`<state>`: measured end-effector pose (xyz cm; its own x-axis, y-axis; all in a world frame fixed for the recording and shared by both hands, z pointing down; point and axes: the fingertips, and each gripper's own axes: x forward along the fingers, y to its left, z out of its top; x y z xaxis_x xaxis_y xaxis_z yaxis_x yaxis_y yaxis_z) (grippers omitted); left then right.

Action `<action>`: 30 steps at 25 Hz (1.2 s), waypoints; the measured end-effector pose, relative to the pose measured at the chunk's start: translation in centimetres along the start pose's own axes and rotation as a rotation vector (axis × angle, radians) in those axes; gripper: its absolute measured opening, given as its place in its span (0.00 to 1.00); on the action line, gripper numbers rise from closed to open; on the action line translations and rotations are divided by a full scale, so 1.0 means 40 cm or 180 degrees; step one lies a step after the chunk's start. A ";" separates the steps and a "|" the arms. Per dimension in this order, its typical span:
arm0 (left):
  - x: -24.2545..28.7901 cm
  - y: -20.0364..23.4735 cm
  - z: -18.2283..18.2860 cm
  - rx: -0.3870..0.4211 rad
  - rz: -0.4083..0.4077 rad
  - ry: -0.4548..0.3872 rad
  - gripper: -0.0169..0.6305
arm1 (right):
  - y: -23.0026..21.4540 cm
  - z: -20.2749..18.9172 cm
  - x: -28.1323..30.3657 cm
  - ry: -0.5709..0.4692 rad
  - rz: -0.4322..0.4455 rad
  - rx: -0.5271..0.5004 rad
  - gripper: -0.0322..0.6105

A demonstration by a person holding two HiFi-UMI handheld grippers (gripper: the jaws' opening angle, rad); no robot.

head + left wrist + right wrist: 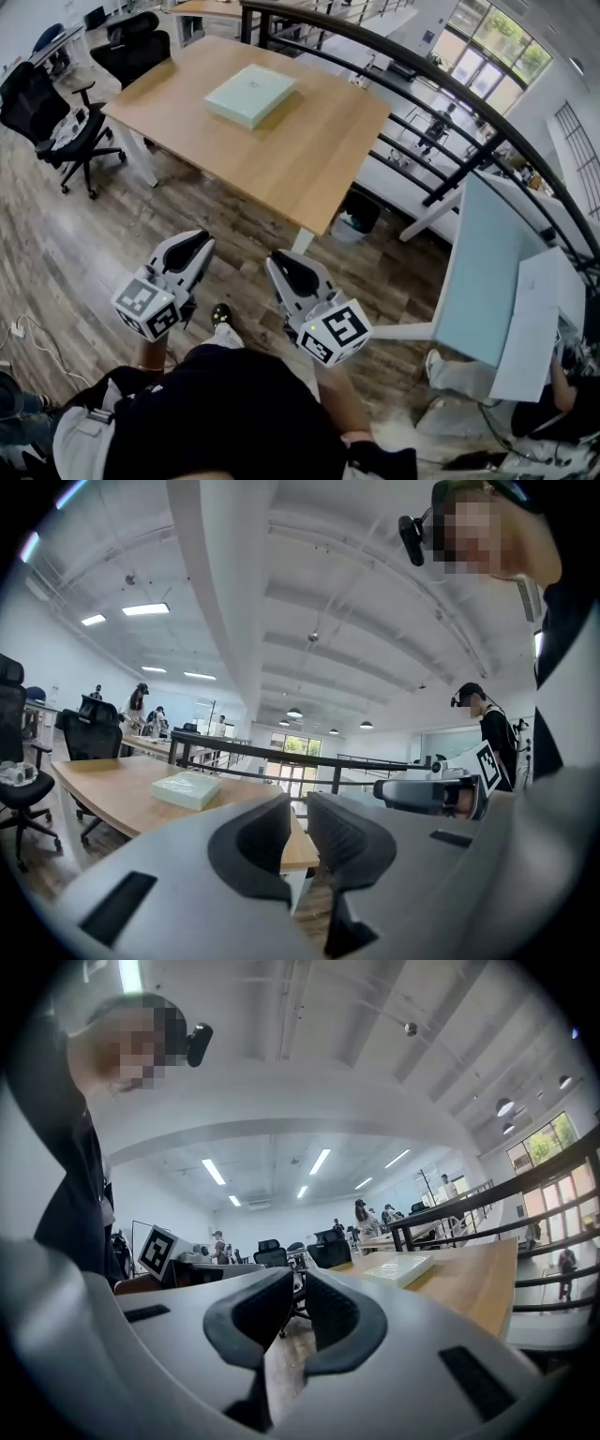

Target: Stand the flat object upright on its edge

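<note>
Head view shows us holding both grippers level in front of our body, over the wooden floor (84, 234) and well short of the table (319, 159). The left gripper (192, 246) and the right gripper (284, 265) sit side by side, near each other. Both are aimed toward the table, their marker cubes nearest to us.

The flat object (250, 94), a pale green square box, lies flat on the tabletop toward its far side, well apart from both grippers.

In the left gripper view our jaws are drawn together with only a slit between them and nothing in it. The box shows beyond them on the table, to the left. In the right gripper view the jaws are likewise clenched on nothing, with the box lying ahead to the right.
</note>
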<state>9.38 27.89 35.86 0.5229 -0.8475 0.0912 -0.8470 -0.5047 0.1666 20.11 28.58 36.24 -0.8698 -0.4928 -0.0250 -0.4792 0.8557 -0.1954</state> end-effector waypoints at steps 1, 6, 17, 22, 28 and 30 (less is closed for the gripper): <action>0.008 0.010 0.001 -0.0003 -0.0026 0.0011 0.12 | -0.005 0.005 0.010 -0.0008 -0.0018 -0.0009 0.10; 0.064 0.063 0.024 0.0040 -0.0219 0.0006 0.12 | -0.042 0.027 0.059 -0.0052 -0.0205 -0.0044 0.10; 0.119 0.209 0.039 -0.0006 -0.0549 0.0051 0.12 | -0.072 0.027 0.220 -0.0011 -0.0438 -0.0061 0.10; 0.142 0.298 0.040 -0.0015 -0.0618 0.0082 0.12 | -0.092 0.018 0.308 0.0028 -0.0514 -0.0036 0.10; 0.136 0.415 0.027 -0.0057 -0.0674 0.0110 0.12 | -0.098 -0.013 0.421 0.0049 -0.0571 0.0011 0.10; 0.127 0.446 0.025 -0.0060 -0.0667 0.0120 0.12 | -0.096 -0.019 0.453 0.0071 -0.0565 0.0015 0.10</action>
<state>-3.18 14.40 38.30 0.6910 -0.7173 0.0892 -0.7176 -0.6659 0.2042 6.12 16.49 37.29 -0.7740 -0.6324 0.0320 -0.6250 0.7547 -0.1994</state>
